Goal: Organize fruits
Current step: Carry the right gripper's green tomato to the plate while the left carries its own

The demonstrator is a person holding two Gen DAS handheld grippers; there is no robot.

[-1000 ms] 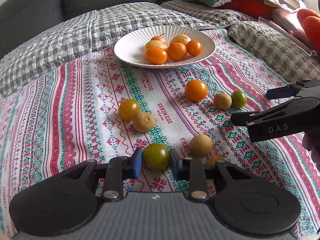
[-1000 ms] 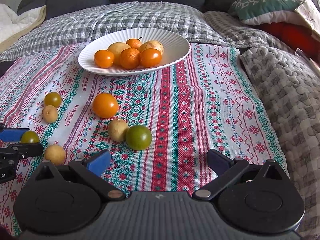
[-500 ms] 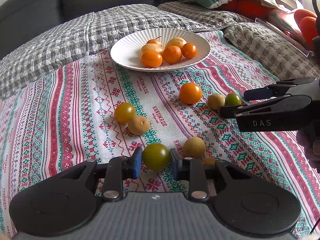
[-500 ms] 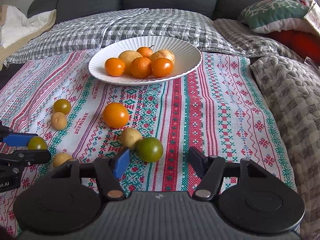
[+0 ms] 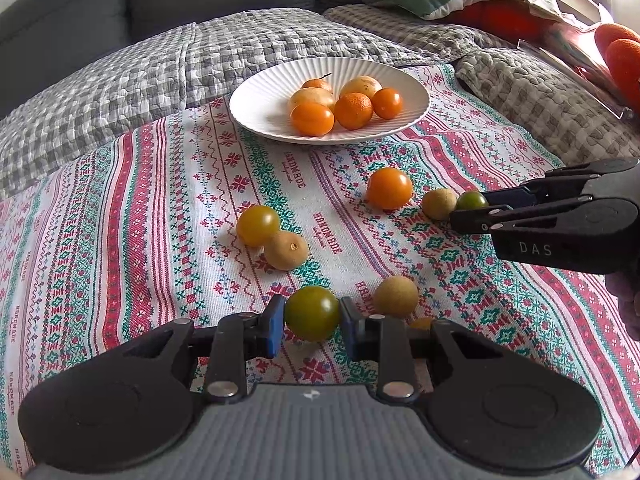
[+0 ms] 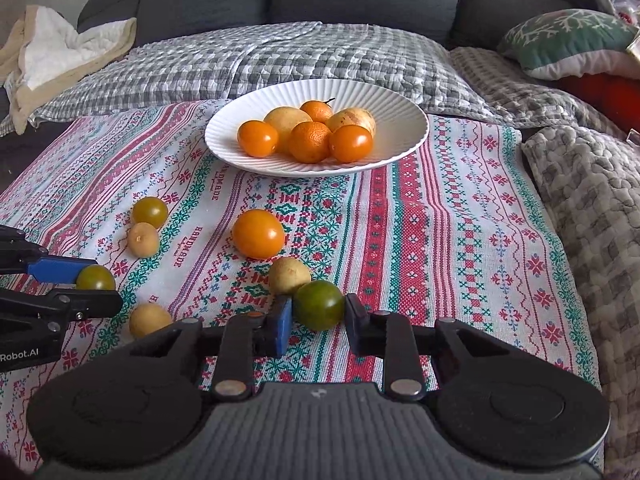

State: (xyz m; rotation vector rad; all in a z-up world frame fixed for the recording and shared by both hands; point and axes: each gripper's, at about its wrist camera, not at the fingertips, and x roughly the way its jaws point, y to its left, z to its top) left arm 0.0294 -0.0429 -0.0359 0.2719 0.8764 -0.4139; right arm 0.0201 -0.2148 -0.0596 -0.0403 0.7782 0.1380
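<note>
My left gripper [image 5: 312, 322] is shut on a green tomato [image 5: 312, 313] just above the patterned cloth. My right gripper [image 6: 318, 322] has its jaws closed in around another green tomato [image 6: 320, 305] that lies on the cloth beside a tan round fruit [image 6: 289, 275]; both pads look in contact. A white ribbed plate [image 6: 392, 108] at the back holds several orange and yellow fruits. An orange tomato [image 6: 258, 234], a yellow-green tomato [image 6: 150, 212] and tan fruits [image 6: 143, 239] lie loose on the cloth. The left gripper also shows in the right wrist view [image 6: 96, 286].
The striped patterned cloth [image 6: 460, 240] covers a bed or sofa with a grey checked quilt [image 6: 280, 56] behind the plate. A green cushion [image 6: 568, 40] and an orange cushion sit at the back right. A cream blanket [image 6: 60, 52] lies at the back left.
My right gripper moved forward to the green tomato and its jaws closed in from wide open to around it. My left gripper kept hold of its green tomato.
</note>
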